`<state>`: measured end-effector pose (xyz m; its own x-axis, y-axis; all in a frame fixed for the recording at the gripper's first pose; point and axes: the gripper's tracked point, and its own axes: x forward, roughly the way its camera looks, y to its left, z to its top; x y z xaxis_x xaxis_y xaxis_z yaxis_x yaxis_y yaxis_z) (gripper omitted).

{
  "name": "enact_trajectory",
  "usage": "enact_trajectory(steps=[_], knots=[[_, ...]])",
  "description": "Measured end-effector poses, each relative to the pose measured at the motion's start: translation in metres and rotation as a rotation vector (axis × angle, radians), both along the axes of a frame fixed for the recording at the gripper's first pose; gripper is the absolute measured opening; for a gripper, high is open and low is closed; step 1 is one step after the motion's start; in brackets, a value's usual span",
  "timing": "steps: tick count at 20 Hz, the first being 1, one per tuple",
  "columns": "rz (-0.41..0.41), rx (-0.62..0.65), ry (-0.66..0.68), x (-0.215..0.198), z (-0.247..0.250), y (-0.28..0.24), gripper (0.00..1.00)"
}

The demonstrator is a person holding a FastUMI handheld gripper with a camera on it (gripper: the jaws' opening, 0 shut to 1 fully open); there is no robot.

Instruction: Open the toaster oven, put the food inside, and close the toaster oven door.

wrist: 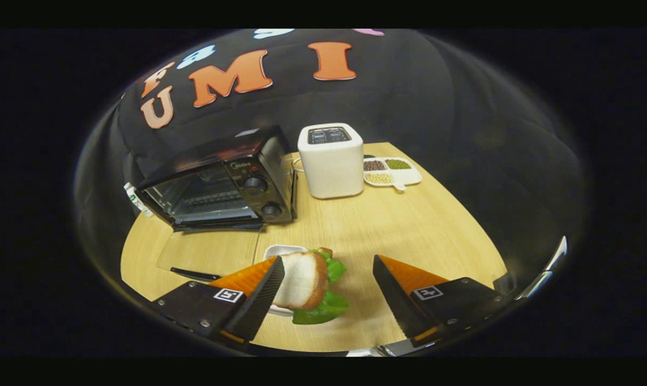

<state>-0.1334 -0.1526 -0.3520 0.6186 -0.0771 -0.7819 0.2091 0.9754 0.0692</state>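
I am looking across the wooden table (409, 225), which is carrying everything in front of me. The largest thing on it is the toaster oven (221, 182), sitting beyond my left finger with its glass door (211, 252) lying folded down flat onto the tabletop, so the wire rack inside is showing. Its two knobs (262, 195) are facing me on the right of the opening. Just beside the oven, to its right, a white toaster (330, 160) is standing upright, and touching or nearly touching that, farther right, a divided white dish (392, 171) is holding three kinds of beans or grains.

I am holding the gripper (329, 271) low over the near edge of the table with its fingers spread wide apart. The sandwich (310, 281), bread with green lettuce hanging out, is sitting on a small white plate (283, 252) between the fingers, close against the inner face of my left finger; I cannot tell whether that finger is actually touching it. The right finger is standing well apart from the food, so I am gripping nothing.
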Motion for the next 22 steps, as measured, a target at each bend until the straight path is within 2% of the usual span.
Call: enact_trajectory(steps=[4,9,10,12,16,18,22], knots=[[-0.018,0.125,0.063,-0.001,-0.034,0.01,1.0],[0.043,0.199,0.097,0.003,-0.049,0.03,0.95],[0.034,0.23,0.104,0.004,-0.048,0.034,0.81],[0.018,0.258,0.12,0.004,-0.05,0.037,0.59],[-0.004,0.291,0.144,0.005,-0.045,0.041,0.41],[-0.03,0.307,0.147,0.006,-0.042,0.043,0.37],[-0.015,0.253,0.112,0.008,-0.028,0.047,0.33]])
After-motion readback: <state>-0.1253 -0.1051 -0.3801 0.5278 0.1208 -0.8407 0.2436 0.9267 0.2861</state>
